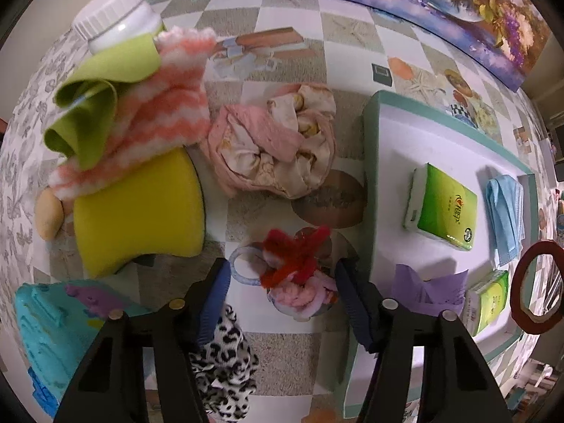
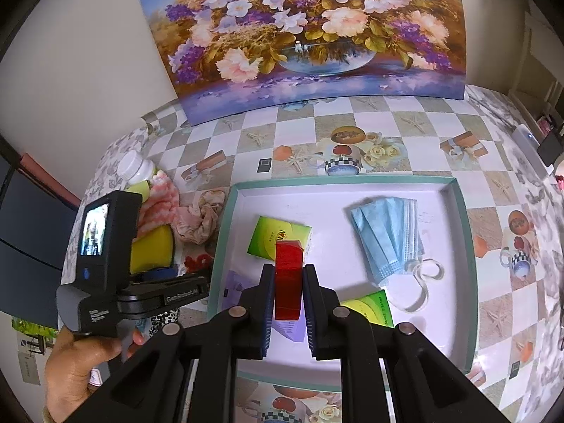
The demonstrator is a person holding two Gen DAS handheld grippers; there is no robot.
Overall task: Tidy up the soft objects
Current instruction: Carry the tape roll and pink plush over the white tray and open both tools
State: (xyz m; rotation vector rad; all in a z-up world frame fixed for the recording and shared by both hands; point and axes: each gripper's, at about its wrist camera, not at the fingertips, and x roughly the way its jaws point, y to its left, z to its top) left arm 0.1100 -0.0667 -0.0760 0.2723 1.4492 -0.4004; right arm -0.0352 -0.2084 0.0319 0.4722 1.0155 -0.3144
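A: How does the right gripper [image 2: 288,294] sit?

B: It hangs over the near half of the teal-rimmed tray [image 2: 458,218], fingers pointing toward the flower painting [image 2: 303,31]. Its jaws are clamped on a red band [image 2: 289,275], which stands on edge between the pads, its long axis running up and away from the camera. In the left wrist view the same red band [image 1: 537,287] shows as an open ring at the right edge.

A: And the left one?

B: The left gripper [image 1: 282,278] is low over the checkered tablecloth [image 1: 282,10], just left of the tray's wall, held level by a hand [image 2: 84,363]. Its jaws stand wide apart, straddling a heap of hair ties [image 1: 299,275] with a red fuzzy one on top; the fingers touch nothing I can see.

A: What lies in the tray?

B: A blue face mask [image 2: 387,236] lying flat, two green tissue packs [image 2: 278,238], and a purple sheet [image 1: 426,289] near the front.
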